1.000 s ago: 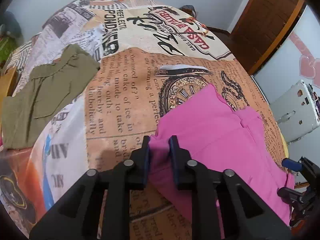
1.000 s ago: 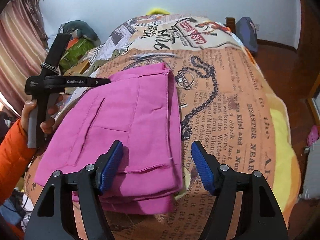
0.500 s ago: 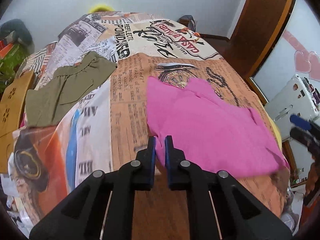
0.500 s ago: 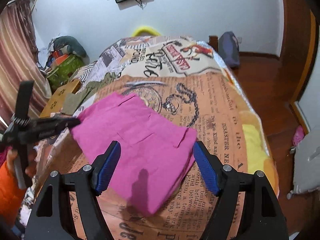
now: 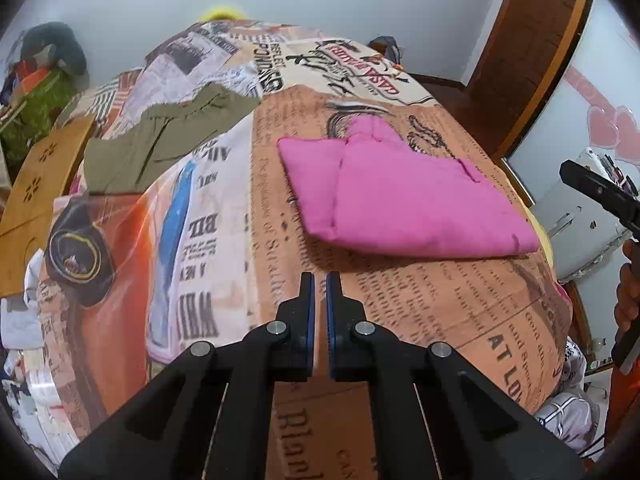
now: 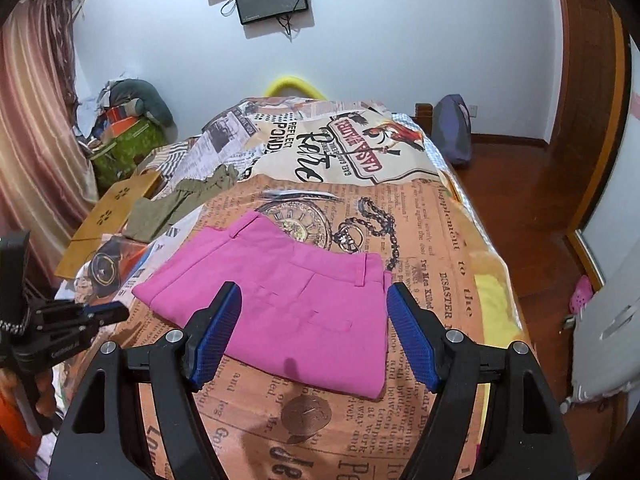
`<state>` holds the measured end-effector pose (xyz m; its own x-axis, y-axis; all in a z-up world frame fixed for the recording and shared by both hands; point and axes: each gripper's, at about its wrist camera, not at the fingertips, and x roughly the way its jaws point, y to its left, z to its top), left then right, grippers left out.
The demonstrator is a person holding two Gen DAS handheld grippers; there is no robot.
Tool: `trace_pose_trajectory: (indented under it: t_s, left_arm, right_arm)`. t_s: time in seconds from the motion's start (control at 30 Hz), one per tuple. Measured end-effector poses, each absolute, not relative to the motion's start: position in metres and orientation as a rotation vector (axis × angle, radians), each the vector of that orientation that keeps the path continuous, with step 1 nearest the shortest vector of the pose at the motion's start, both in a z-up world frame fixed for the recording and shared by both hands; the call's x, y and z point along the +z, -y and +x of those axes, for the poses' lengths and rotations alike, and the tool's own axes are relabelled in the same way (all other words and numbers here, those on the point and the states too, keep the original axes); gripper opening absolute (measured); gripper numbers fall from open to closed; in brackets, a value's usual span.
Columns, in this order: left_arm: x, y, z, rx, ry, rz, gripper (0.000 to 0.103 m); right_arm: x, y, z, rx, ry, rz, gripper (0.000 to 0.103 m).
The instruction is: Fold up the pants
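The pink pants lie folded into a flat packet on the newspaper-print bedspread. They also show in the right wrist view, waistband to the right. My left gripper is shut and empty, held back from the packet's near edge. My right gripper is open and empty, raised above the packet's near side. The left gripper also shows at the left of the right wrist view.
An olive-green garment lies on the bed's far left, also in the right wrist view. A wooden board sits beside it. A dark cap lies near the left edge. The bed's edge drops to a wood floor on the right.
My left gripper let go of the pink pants and drew back, staying shut. My right gripper rose and pulled back. The pants settled into a flat folded packet.
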<state>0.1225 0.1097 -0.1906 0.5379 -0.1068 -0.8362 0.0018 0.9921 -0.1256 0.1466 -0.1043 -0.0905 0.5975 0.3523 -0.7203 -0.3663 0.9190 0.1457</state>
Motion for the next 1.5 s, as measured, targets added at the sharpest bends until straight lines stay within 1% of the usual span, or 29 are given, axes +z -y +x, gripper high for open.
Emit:
trace_pose_trajectory:
  t_s: [0.13,0.17,0.2,0.23,0.27,0.33,0.37,0.43,0.47,0.7,0.77,0.83,0.9,1.07,1.23,1.37,1.4,1.43,1.47,1.5]
  left_arm:
    - [-0.177,-0.117,0.13,-0.047,-0.973,-0.114,0.005]
    - [-0.174,-0.117,0.134,-0.052,-0.968,-0.111,0.007]
    - [-0.17,-0.116,0.139,-0.058,-0.964,-0.104,0.013]
    - [-0.167,-0.114,0.147,-0.068,-0.962,-0.095,0.022]
    - [-0.165,-0.112,0.151,-0.074,-0.96,-0.089,0.028]
    - [-0.163,-0.106,0.166,-0.089,-0.954,-0.07,0.055]
    - [-0.164,-0.102,0.173,-0.091,-0.954,-0.062,0.06]
    - [-0.167,-0.098,0.186,-0.104,-0.975,-0.054,0.073]
    - [-0.172,-0.095,0.195,-0.109,-0.995,-0.053,0.075]
    - [-0.205,-0.088,0.233,-0.126,-1.08,-0.03,0.075]
    - [-0.211,-0.091,0.24,-0.132,-1.1,-0.044,0.078]
    - [-0.215,-0.097,0.243,-0.135,-1.102,-0.073,0.085]
    - [-0.217,-0.101,0.245,-0.14,-1.1,-0.093,0.087]
    - [-0.226,-0.103,0.255,-0.172,-1.129,-0.141,0.088]
    - [-0.236,-0.104,0.269,-0.203,-1.158,-0.214,0.088]
    - [-0.239,-0.102,0.275,-0.21,-1.158,-0.221,0.087]
    - [-0.238,-0.1,0.275,-0.218,-1.157,-0.22,0.085]
    - [-0.238,-0.099,0.276,-0.23,-1.157,-0.223,0.081]
    - [-0.238,-0.098,0.276,-0.244,-1.159,-0.227,0.079]
    - [-0.238,-0.097,0.277,-0.251,-1.159,-0.229,0.075]
  right_arm:
    - [-0.097,0.11,0.152,0.392,-0.861,-0.029,0.072]
    - [-0.099,0.113,0.153,0.387,-0.865,-0.024,0.072]
    - [-0.1,0.116,0.154,0.386,-0.87,-0.016,0.072]
    - [-0.103,0.119,0.156,0.393,-0.878,-0.005,0.072]
    - [-0.105,0.121,0.158,0.406,-0.887,0.005,0.072]
    - [-0.112,0.126,0.163,0.42,-0.913,0.024,0.072]
    - [-0.116,0.127,0.165,0.415,-0.928,0.03,0.072]
    - [-0.126,0.131,0.171,0.404,-0.957,0.037,0.072]
    - [-0.129,0.132,0.173,0.399,-0.972,0.043,0.072]
    - [-0.163,0.146,0.196,0.412,-1.082,0.135,0.072]
    - [-0.171,0.147,0.2,0.428,-1.102,0.151,0.072]
    - [-0.178,0.146,0.204,0.444,-1.124,0.153,0.072]
    - [-0.184,0.144,0.208,0.457,-1.141,0.156,0.072]
    - [-0.198,0.143,0.217,0.488,-1.174,0.192,0.072]
    - [-0.201,0.143,0.223,0.519,-1.173,0.201,0.072]
    - [-0.204,0.145,0.228,0.532,-1.177,0.227,0.072]
    - [-0.204,0.146,0.229,0.534,-1.175,0.232,0.071]
    - [-0.204,0.146,0.229,0.532,-1.172,0.231,0.066]
    - [-0.204,0.147,0.23,0.534,-1.172,0.233,0.063]
    - [-0.204,0.148,0.231,0.534,-1.171,0.242,0.059]
